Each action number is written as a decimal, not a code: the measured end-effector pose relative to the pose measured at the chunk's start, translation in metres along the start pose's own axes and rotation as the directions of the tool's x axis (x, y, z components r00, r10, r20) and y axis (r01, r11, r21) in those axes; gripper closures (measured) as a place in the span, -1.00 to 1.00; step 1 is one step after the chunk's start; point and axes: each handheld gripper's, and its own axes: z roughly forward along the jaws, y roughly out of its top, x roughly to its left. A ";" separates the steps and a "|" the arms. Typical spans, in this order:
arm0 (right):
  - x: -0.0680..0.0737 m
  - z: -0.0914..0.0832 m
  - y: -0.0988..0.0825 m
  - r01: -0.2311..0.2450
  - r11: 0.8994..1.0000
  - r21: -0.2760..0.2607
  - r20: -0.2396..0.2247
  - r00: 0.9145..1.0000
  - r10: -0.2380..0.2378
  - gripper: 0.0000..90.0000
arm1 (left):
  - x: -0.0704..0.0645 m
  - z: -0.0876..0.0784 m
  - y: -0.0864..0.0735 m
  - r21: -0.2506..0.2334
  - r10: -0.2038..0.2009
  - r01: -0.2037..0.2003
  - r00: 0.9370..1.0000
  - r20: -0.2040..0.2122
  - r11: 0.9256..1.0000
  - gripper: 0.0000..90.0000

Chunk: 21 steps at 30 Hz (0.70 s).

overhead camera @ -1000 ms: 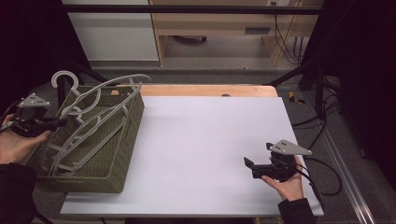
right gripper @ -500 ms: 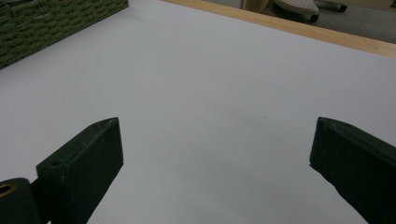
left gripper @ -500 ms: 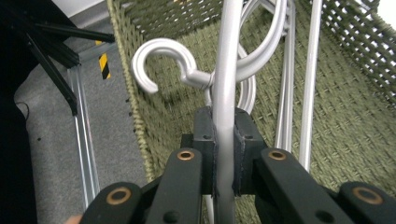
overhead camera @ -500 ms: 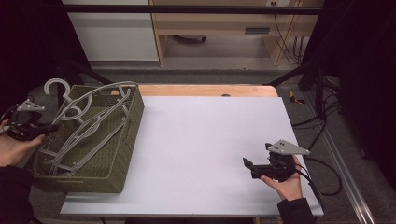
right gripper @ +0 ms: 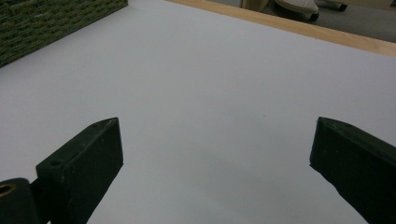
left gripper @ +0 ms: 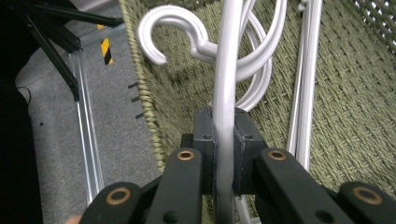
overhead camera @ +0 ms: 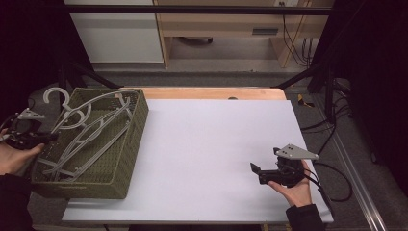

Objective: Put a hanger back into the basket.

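pinching a grey hanger (left gripper: 227, 70), the left gripper (left gripper: 224, 140) contrasts with the right gripper (right gripper: 215, 154), spread empty.

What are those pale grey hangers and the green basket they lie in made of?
The pale grey clothes hangers look like moulded plastic: smooth, rounded bars with a soft matt sheen, though painted metal cannot be ruled out. The olive-green rectangular basket appears woven from cord or paper rope; its walls and floor show a tight, ribbed weave.

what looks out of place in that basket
The grey hangers lie tangled and crisscrossed in the woven basket, with one hook poking out past its far left rim. The left gripper is clamped on one hanger's bar.
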 end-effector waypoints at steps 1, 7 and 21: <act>0.000 0.000 0.000 0.000 1.000 0.000 0.000 1.000 0.000 -0.93 | -0.002 0.003 0.000 0.004 -0.001 0.001 1.000 0.004 1.000 0.83; 0.000 0.000 0.000 0.003 1.000 0.000 0.000 1.000 -0.003 -0.93 | -0.008 0.023 -0.007 0.022 -0.039 0.038 0.999 0.035 0.999 0.83; 0.000 -0.002 0.001 0.006 1.000 -0.004 -0.002 1.000 -0.006 -0.93 | -0.013 0.048 -0.020 0.091 -0.097 0.092 0.994 0.050 0.992 0.75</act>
